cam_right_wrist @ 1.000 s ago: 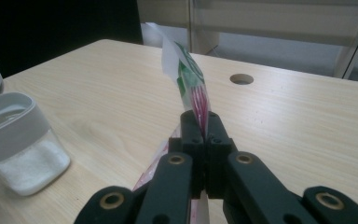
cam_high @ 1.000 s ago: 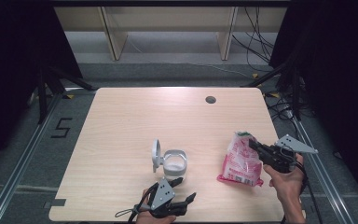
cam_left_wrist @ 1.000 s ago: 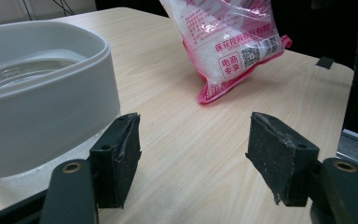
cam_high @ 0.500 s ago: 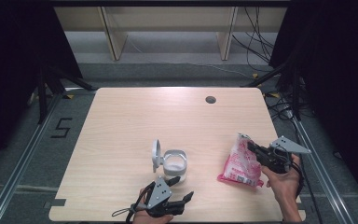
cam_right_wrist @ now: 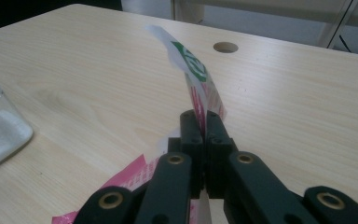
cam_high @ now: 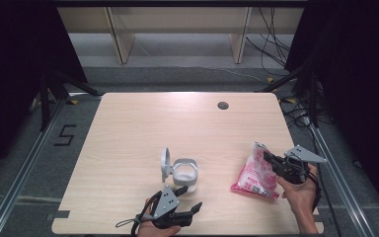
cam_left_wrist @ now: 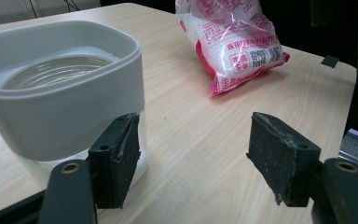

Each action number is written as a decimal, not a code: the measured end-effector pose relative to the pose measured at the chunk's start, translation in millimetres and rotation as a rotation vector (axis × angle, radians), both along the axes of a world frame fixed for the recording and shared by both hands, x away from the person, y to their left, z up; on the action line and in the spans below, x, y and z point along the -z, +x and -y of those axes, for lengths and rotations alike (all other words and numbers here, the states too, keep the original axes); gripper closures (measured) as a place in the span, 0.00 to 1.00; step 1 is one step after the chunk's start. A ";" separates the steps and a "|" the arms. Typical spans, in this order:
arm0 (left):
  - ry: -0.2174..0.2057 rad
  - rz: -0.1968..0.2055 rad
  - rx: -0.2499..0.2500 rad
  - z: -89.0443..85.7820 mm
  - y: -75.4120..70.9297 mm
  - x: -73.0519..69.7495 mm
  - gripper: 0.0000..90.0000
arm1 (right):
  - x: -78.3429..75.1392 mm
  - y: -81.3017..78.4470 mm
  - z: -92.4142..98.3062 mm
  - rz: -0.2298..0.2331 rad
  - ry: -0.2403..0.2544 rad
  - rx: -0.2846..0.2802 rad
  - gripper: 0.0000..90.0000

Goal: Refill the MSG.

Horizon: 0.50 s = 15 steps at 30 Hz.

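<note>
The pink-and-white crinkled plastic bag of white grains (cam_high: pixel 256 175) lies on the right side of the pale wood-grain worktop (cam_high: pixel 143 123), near the front edge, its top edge lifted. The right claw (cam_right_wrist: pixel 200 126) is pinched tight on that upper film, jaws together with the plastic running up between them, so the step in hand looks like taking hold of the bag by its top to raise it. To the bag's left, well apart, stands the white plastic container with a hinged lid swung up (cam_high: pixel 182 173); the left gripper view looks into its clear, ribbed inner cup (cam_left_wrist: pixel 58 70). The left claw (cam_left_wrist: pixel 200 154) sits low beside the container with its jaws wide, one pad just beside the container's wall and nothing between them.

My judgement is that the next move calls for the left claw to close on the container and steady it, while the right claw lifts the bag and carries it over the open mouth. The thin film could slip or tear under the load.

As for writing, the bag carries a square code and a small boxed label on its pink band in the left gripper view, with lines of print too small to read. A green round mark (cam_right_wrist: pixel 193 59) shows on the raised film. On the floor left of the worktop a "5" (cam_high: pixel 65 134) is marked.
</note>
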<state>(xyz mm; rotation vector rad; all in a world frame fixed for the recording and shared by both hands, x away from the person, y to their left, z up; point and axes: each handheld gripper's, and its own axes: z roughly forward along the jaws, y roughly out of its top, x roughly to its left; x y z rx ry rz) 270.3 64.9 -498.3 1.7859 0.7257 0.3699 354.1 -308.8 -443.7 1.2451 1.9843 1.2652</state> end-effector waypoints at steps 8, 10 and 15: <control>0.012 -0.011 0.005 -5.3 1.0 -1.7 0.36 | 2.3 1.1 -0.1 -0.015 -0.025 0.010 0.99; 0.018 -0.011 0.011 -6.1 1.5 -1.6 0.36 | 4.7 3.4 2.0 0.000 -0.037 0.013 0.99; 0.040 0.010 0.021 -10.0 4.1 -2.6 0.36 | 5.6 5.3 4.9 0.017 -0.065 0.010 0.99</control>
